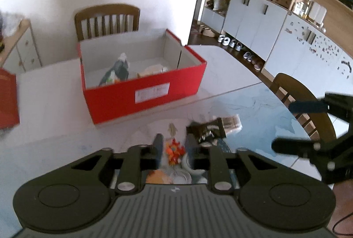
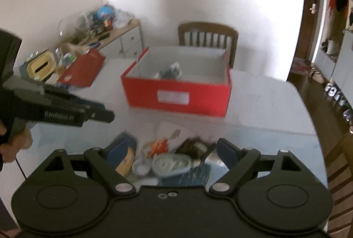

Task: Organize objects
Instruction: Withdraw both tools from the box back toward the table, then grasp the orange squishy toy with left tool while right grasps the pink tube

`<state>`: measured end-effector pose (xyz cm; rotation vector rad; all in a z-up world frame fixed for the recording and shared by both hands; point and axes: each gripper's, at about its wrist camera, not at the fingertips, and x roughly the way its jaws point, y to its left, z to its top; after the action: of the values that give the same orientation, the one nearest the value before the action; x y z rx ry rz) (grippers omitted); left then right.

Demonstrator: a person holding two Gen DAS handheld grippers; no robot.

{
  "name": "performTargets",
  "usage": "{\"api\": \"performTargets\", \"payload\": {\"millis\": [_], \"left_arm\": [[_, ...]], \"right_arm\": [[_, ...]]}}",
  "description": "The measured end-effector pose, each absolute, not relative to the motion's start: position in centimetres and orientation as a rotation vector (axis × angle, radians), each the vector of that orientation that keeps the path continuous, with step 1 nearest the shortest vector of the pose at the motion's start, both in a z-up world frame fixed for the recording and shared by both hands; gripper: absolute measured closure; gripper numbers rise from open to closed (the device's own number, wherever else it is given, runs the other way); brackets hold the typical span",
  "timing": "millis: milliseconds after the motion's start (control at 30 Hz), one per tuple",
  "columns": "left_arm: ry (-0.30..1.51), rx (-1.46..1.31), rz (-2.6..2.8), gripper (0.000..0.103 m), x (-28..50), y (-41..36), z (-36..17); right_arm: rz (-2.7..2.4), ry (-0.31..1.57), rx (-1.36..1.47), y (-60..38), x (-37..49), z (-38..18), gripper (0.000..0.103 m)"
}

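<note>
Low in both frames, my left tool (image 1: 174, 147) stands slightly open over an orange toy (image 1: 174, 150), not pressing it; my right tool (image 2: 174, 152) gapes wide, empty, above the blurred clutter (image 2: 169, 163). Farther up the tabletop (image 1: 55, 105) sits the open red box (image 2: 176, 94), its contents indistinct, a chair (image 2: 208, 36) behind.
</note>
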<state>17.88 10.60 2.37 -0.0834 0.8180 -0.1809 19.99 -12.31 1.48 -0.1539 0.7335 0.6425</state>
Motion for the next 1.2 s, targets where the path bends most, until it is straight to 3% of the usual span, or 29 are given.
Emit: {"api": "performTargets", "payload": {"millis": [33,67,100,267,433,933,1000,1200], "left_arm": [[0.817,-0.092,-0.175,0.064,17.5,10.7,2.1],[0.817,-0.099,-0.172,0.047,17.1,10.7,1.7],[0.819,-0.105,-0.170,0.038,16.7,10.7,1.4],[0.843,-0.116,-0.149,0.037,15.3,10.5,-0.3],[0.865,-0.101,-0.129,0.028,14.6,10.3,-1.9],[0.953,-0.098,-0.124,0.026,16.3,10.7,-7.5],[0.965,-0.098,-0.120,0.019,16.6,10.7,-8.1],[0.962,-0.098,-0.107,0.016,17.3,10.9,-9.0]], "right_arm": [[0.647,0.742,-0.159,-12.3,19.4,1.0,0.014],[0.650,0.748,-0.162,-12.3,19.0,0.6,0.012],[0.655,0.760,-0.162,-12.2,18.6,0.1,0.011],[0.669,0.799,-0.172,-11.6,16.7,-1.9,0.006],[0.687,0.817,-0.238,-10.3,14.8,-4.2,0.005],[0.691,0.914,-0.293,-7.2,12.8,-10.3,0.006],[0.684,0.925,-0.293,-7.1,12.8,-10.7,0.008],[0.664,0.956,-0.293,-6.9,13.1,-11.8,0.011]]}}
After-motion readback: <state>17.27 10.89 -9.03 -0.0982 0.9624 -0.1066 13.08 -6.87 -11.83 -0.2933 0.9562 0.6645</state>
